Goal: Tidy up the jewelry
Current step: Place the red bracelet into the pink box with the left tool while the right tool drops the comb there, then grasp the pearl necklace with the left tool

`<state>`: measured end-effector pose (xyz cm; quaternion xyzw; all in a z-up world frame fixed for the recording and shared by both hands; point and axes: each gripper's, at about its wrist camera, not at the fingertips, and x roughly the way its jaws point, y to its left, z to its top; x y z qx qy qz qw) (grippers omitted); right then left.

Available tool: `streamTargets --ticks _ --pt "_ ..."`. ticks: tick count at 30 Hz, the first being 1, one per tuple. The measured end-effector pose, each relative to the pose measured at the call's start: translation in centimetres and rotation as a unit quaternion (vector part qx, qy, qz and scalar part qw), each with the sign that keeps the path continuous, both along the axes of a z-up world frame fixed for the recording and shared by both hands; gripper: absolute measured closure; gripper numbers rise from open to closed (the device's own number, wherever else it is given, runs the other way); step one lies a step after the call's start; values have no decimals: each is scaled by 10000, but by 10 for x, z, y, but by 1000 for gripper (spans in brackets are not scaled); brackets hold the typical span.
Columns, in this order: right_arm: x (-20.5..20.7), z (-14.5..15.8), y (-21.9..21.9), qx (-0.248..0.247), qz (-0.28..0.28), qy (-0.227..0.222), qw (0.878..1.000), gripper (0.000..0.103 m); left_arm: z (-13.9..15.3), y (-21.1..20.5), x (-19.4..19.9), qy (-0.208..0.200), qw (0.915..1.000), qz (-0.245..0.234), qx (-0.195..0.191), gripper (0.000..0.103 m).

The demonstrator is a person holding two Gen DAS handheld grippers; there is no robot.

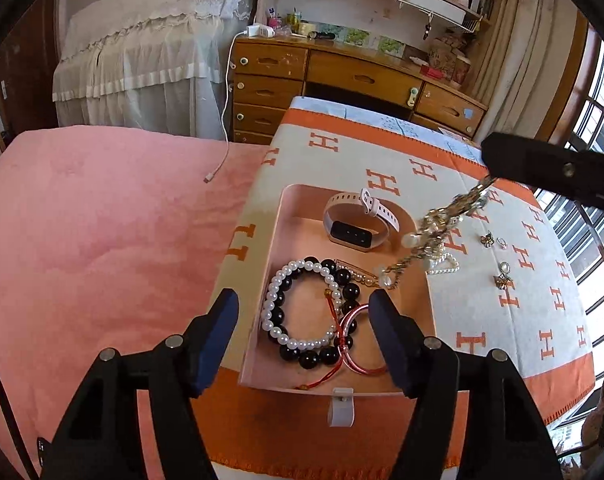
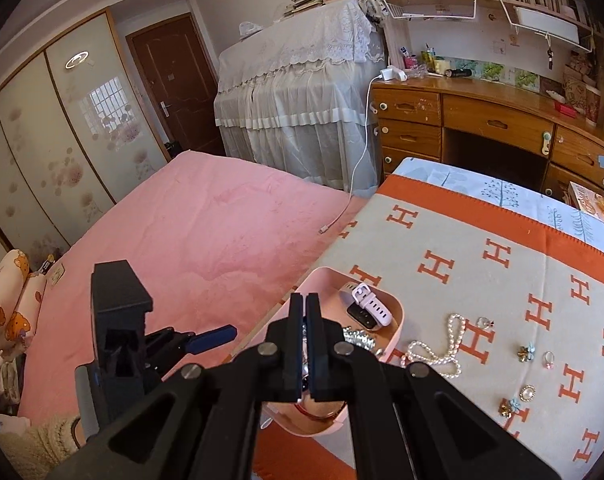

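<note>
A pink jewelry tray (image 1: 286,236) sits on the orange-and-cream H-pattern blanket (image 1: 513,336). In it lie a pink smartwatch (image 1: 359,220), a white pearl bracelet (image 1: 280,300), a black bead bracelet (image 1: 313,354), a pink bangle (image 1: 357,344) and a red cord. My left gripper (image 1: 302,336) is open and empty over the tray's near end. My right gripper (image 2: 305,344) is shut on a gold-and-pearl chain (image 1: 433,232) that dangles over the tray's right rim. A pearl necklace (image 2: 441,348) and small rings and brooches (image 2: 525,352) lie on the blanket to the right.
A pink bed (image 2: 206,232) lies left of the blanket-covered table. A white charging cable (image 1: 222,152) trails onto it. A wooden desk with drawers (image 1: 341,80) and a lace-covered piano (image 2: 298,88) stand behind.
</note>
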<state>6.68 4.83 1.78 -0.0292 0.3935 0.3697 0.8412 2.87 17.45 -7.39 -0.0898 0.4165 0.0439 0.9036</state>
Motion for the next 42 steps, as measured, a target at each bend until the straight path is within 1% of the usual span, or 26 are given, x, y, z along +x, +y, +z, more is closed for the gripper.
streamTargets --ticks 1,2,3,5,7,12,17,19,21,23,29,33,36,42 --pt "0 -3 4 -36 41 38 10000 102 3 1 -2 -46 9999 51 89 36" --pt "0 -6 8 -63 74 69 9999 102 7 1 -5 -107 9997 107 177 33" --pt "-1 -9 11 -88 104 97 9999 102 10 3 -7 -169 9994 167 249 27" --pt "-2 -15 16 -148 151 162 9996 102 15 5 -11 -248 9988 235 339 23" --pt "-2 -21 20 -213 162 214 9994 102 17 7 -13 -288 9987 221 351 23" --pt "7 -32 25 -335 41 388 9987 101 16 9 -15 -237 9987 258 376 23" --pt "13 -37 25 -446 -127 319 9984 99 13 12 -13 -174 9985 360 384 22" --pt "13 -37 23 -432 -158 335 9984 94 11 13 -12 -132 9985 367 374 22" --pt "13 -37 18 -411 -203 316 9984 80 10 10 -13 -105 9986 352 380 22" --pt "11 -36 14 -417 -263 253 9985 72 10 8 -13 -99 9987 323 392 22" --pt "11 -35 -6 -359 -363 271 9983 71 9 -4 -11 -52 9988 193 450 21" --pt "12 -40 -24 -432 -503 305 9973 71 10 -12 -8 -5 9988 84 473 21" --pt "15 -45 -45 -490 -694 353 9958 71 11 -18 -5 20 9988 -6 482 21" --pt "26 -49 -103 -539 -1298 461 9890 71 17 -36 9 97 9981 -255 554 21"
